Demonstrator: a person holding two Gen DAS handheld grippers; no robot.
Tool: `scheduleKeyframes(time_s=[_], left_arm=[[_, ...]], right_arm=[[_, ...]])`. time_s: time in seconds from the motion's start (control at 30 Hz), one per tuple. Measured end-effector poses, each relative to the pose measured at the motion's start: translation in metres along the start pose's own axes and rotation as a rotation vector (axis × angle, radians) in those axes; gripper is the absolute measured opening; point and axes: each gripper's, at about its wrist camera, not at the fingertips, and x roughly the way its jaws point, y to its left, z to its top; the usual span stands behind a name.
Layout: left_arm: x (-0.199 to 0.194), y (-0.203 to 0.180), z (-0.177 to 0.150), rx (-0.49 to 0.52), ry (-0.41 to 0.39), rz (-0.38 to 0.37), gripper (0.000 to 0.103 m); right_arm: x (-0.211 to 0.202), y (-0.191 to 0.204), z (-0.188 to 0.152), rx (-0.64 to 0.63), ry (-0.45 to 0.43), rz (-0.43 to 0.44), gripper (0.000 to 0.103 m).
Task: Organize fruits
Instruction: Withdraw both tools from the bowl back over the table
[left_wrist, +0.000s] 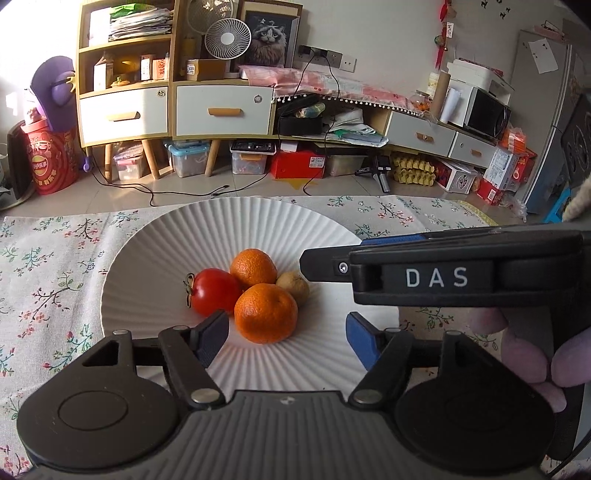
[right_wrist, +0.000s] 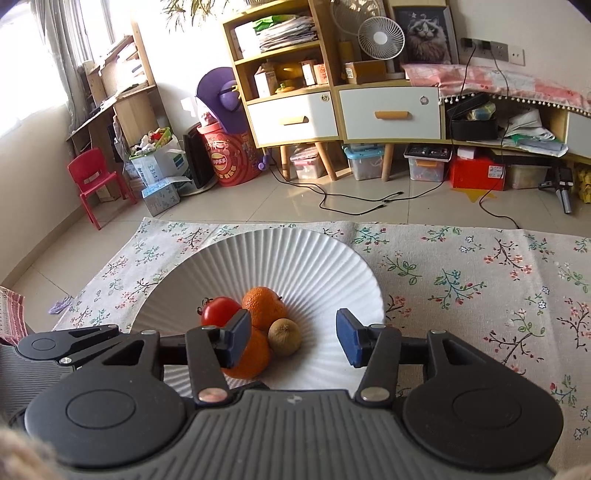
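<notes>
1. The white ribbed plate (left_wrist: 147, 258) sits on the floral-clothed desk (left_wrist: 55, 258) and serves as the landmark. In its hollow four fruits are bunched and touching: a red tomato (left_wrist: 212, 295) on the left, one mandarin (left_wrist: 254, 267) behind, a second, nearer mandarin (left_wrist: 266, 312) in front, and a small brownish fruit (left_wrist: 293, 288) on the right, possibly a kiwi or a dried lime.
2. The left tongs (left_wrist: 286, 341) hover over the near rim of the plate, spread wide, with nothing gripped; the nearer mandarin lies just ahead of the gap, touching neither pad.
3. The right tongs (right_wrist: 293, 338) stand partly apart above the same rim and are also empty; their left pad hides part of the nearer mandarin (right_wrist: 251, 354), while the brownish fruit (right_wrist: 284, 336) shows in the gap beyond.
4. Risk: the fruits look already gathered, so any lowering or sweep of either tool could nudge the pile and send a round fruit rolling up the sloped plate and onto the cloth.
5. Risk: both tools crowd the plate's near-right side; the right one crosses the left view just right of the plate, so they could knock each other.
6. Beyond the plate's far rim, the desk ends at a tiled floor (right_wrist: 332, 199) with cables, storage boxes and a shelf cabinet (right_wrist: 295, 74); none of it obstructs.
</notes>
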Motion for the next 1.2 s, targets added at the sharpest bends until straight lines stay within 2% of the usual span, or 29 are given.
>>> scheduleKeyframes(time_s=[0.13,0.6,0.73,0.93,1.2], left_arm=[[-0.011,-0.003,-0.001,0.010,-0.009,0.006,0.079],[-0.048,-0.011,-0.017,0.046,0.011,0.021,0.093],[-0.058,-0.008,-0.026,0.034,0.021,0.030,0.098],[-0.067,-0.004,-0.036,0.031,0.053,0.060,0.098],[-0.079,0.009,-0.053,-0.003,0.073,0.082,0.098]], right_arm=[[-0.012,0.003,-0.001,-0.011,-0.010,0.003,0.060],[-0.051,0.010,-0.018,-0.041,-0.033,-0.018,0.082],[-0.060,0.012,-0.028,-0.037,-0.036,-0.025,0.091],[-0.069,0.012,-0.039,-0.026,-0.021,-0.039,0.096],[-0.080,0.014,-0.056,-0.018,-0.009,-0.054,0.098]])
